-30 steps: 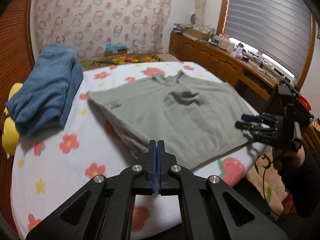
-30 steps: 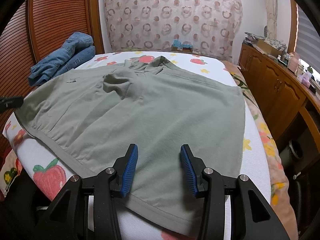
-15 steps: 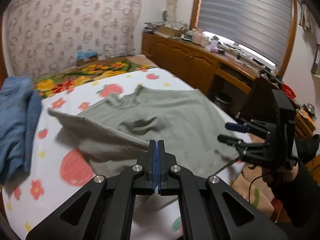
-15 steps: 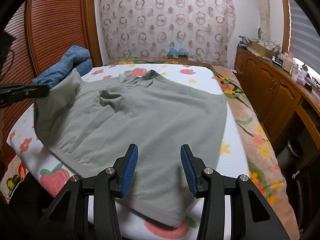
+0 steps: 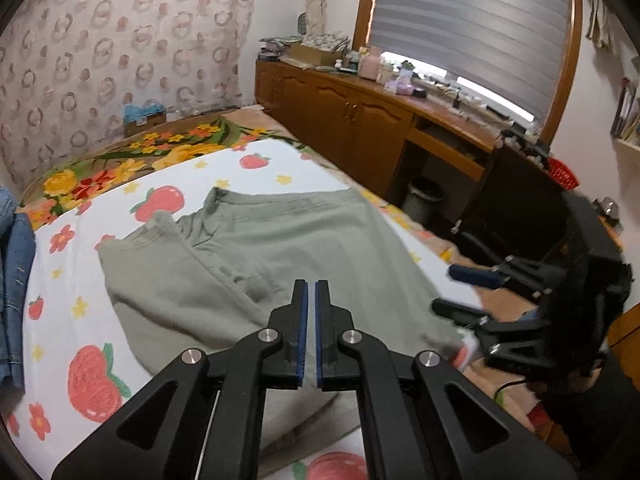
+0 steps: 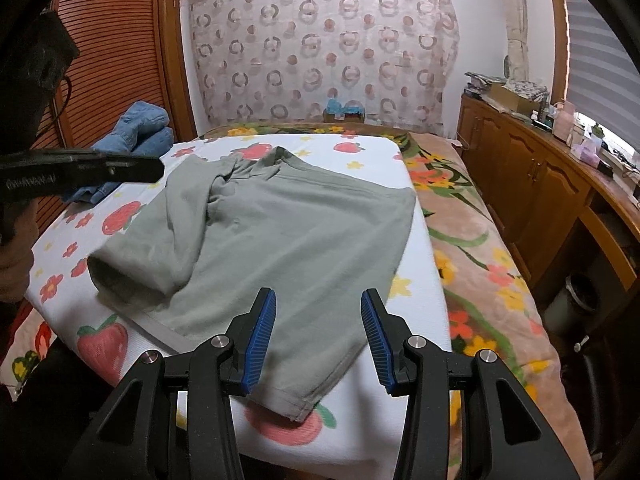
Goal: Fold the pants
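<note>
Grey-green pants lie on the strawberry-print bed, with their left side folded over onto the middle; they also show in the left wrist view. My left gripper hovers above the folded layer with a narrow gap between its blue pads and no cloth in it. In the right wrist view it reaches in from the left. My right gripper is open and empty above the near hem, and shows at the right in the left wrist view.
Folded blue jeans lie at the bed's far left corner. A floral blanket covers the bed's right side. Wooden cabinets with clutter run along the right wall, with a bin beside them. A patterned curtain hangs behind the bed.
My left gripper carried the pants' left edge up and over toward the middle, then let go. Its pads have parted slightly. The right gripper stayed open near the hem.
</note>
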